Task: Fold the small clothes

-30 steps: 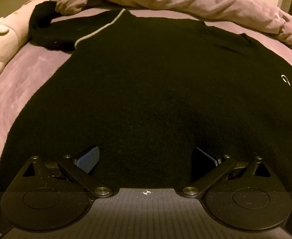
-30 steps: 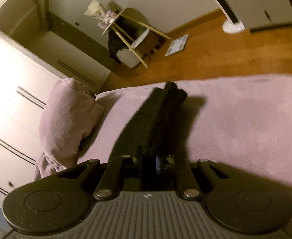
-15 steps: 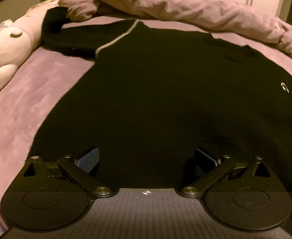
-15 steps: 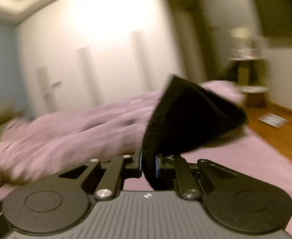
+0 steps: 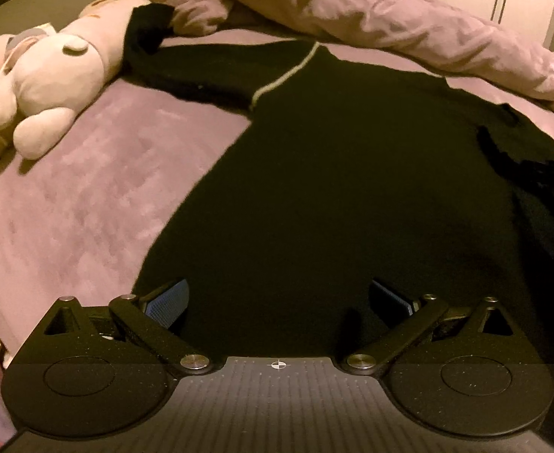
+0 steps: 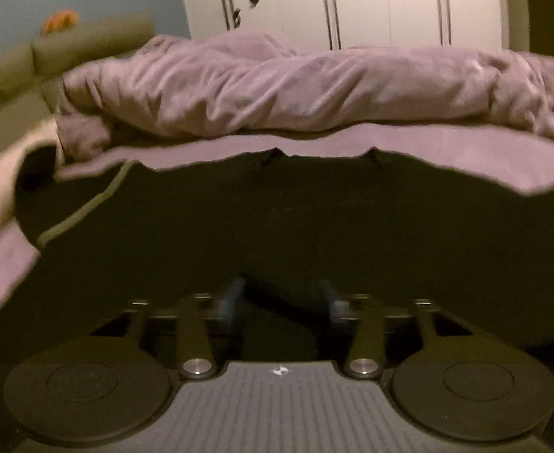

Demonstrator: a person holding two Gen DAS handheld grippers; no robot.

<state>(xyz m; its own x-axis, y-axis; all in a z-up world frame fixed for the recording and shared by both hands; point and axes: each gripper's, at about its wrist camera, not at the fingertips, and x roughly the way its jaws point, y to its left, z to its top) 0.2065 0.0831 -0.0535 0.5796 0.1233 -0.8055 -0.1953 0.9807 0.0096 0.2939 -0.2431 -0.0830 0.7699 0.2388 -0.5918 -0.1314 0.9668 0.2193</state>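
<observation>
A black sweater (image 5: 333, 173) with a pale seam stripe (image 5: 284, 75) lies spread on the mauve bed sheet (image 5: 99, 188). One sleeve (image 5: 186, 64) stretches left toward a plush toy; the other sleeve (image 5: 541, 177) lies folded over the body at the right. My left gripper (image 5: 277, 294) hovers open over the sweater's lower part, nothing between its fingers. In the blurred right wrist view the sweater (image 6: 295, 219) fills the middle. My right gripper (image 6: 280, 294) is opening just above it, and a dark fold of cloth lies between the jaws, loose from the pads.
A crumpled mauve duvet (image 5: 371, 11) is heaped along the far side of the bed, also seen as the duvet (image 6: 295, 87) in the right wrist view. A pale plush toy (image 5: 39, 79) lies at the left. White wardrobe doors (image 6: 352, 0) stand behind the bed.
My right gripper swung round from the floor side to face the duvet, carrying the sleeve over the sweater body, then its jaws parted. The left view shifted, showing more sheet and toy.
</observation>
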